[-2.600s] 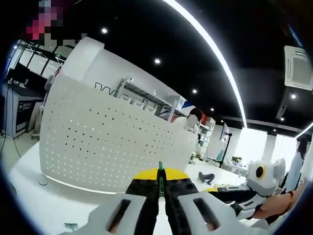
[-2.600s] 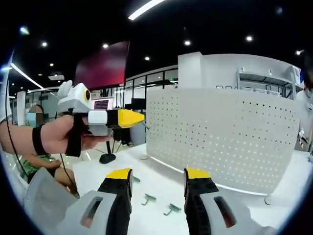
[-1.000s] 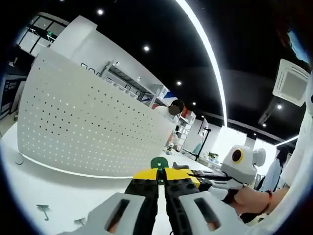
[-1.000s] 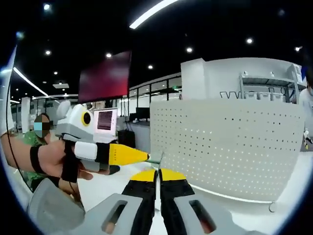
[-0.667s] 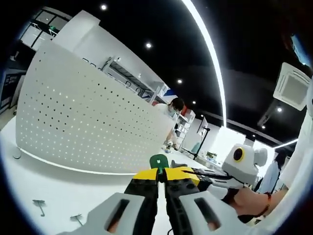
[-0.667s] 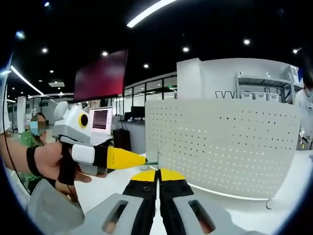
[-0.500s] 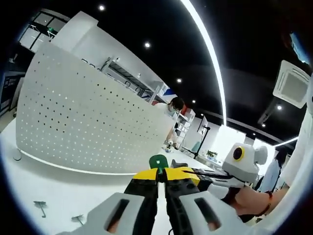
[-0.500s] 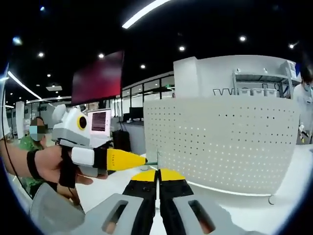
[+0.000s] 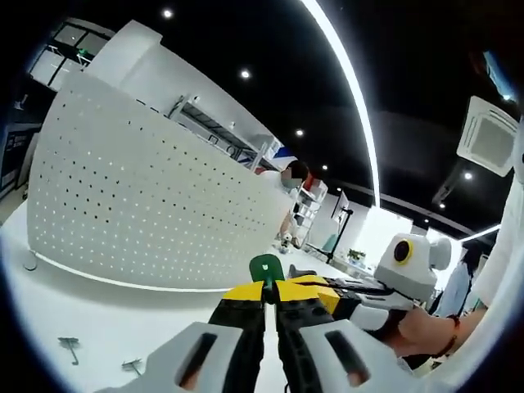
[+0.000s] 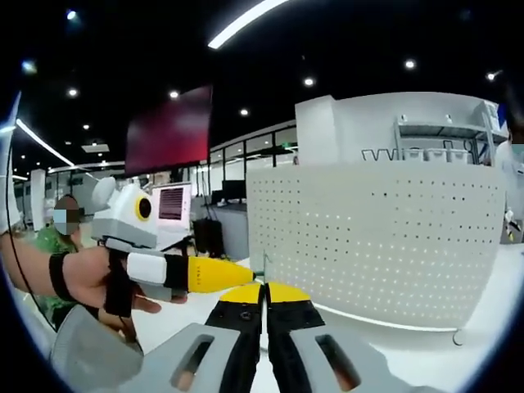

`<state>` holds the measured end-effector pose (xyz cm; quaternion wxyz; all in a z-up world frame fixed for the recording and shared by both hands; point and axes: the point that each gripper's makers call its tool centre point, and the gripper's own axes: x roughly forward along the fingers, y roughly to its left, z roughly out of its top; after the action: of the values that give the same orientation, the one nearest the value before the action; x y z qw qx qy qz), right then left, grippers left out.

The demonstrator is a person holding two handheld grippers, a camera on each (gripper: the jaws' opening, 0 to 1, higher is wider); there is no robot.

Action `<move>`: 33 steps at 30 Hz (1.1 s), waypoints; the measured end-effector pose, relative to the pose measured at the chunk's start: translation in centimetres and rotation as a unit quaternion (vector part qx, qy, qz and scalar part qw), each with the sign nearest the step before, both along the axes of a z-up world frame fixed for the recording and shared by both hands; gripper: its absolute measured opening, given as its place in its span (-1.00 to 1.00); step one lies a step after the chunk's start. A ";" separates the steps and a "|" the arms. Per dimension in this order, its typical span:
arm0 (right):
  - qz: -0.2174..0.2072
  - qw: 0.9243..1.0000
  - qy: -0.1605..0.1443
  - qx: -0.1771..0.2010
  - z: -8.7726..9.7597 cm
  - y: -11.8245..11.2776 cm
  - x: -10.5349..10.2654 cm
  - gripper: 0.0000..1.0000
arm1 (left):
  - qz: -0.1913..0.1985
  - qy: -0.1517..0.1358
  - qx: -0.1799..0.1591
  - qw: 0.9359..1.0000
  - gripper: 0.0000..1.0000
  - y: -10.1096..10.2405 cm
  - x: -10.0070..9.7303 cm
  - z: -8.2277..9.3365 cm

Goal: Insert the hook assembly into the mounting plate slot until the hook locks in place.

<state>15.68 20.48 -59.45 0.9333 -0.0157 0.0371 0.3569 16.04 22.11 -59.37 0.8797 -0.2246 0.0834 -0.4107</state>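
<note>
In the left gripper view, the hook [image 9: 266,267] stood as a small green piece just above the yellow tips of the left gripper [image 9: 270,291], rising from the line where its two jaws met. Those jaws were pressed together with the hook pinched between them. The right gripper [image 9: 344,286] came in from the right, its yellow tips touching or almost touching the left gripper's tips right beside the hook; whether it also gripped the hook could not be told. A hand [image 9: 422,332] held that gripper.

In the right gripper view, the right gripper [image 10: 264,293] had its jaws drawn together with no visible gap. The left gripper [image 10: 237,274] reached in from the left, its yellow tip ending just above and beside them, with a thin green bit of the hook [image 10: 259,275] at that meeting point.

The plate [image 9: 147,213], a white curved perforated panel, stood upright on the white surface [image 9: 82,311] behind the grippers, apart from the hook. In the right gripper view the plate [image 10: 385,237] rose just behind and to the right of the jaws, on the surface [image 10: 393,352].

Two spare hooks [image 9: 70,345] lay on the surface at lower left in the left gripper view, well apart from the jaws.
</note>
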 end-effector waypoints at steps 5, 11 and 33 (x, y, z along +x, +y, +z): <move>0.003 1.000 0.002 0.004 0.0 0.1 0.1 -1.00 | 0.006 -0.002 0.000 1.000 -0.96 0.1 0.0 0.1; 0.007 1.000 0.003 -0.007 -0.4 0.1 0.1 -0.86 | 0.017 -0.003 0.007 1.000 -0.96 0.5 0.4 -0.2; -0.020 0.998 0.042 -0.043 -3.5 -2.4 -0.3 -0.22 | 0.096 -0.054 0.077 0.991 -0.96 3.6 3.6 0.2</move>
<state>15.34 18.05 -62.95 0.9364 -0.0399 0.0923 0.3363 19.66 25.75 -59.13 0.9328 -0.1407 0.0451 -0.3287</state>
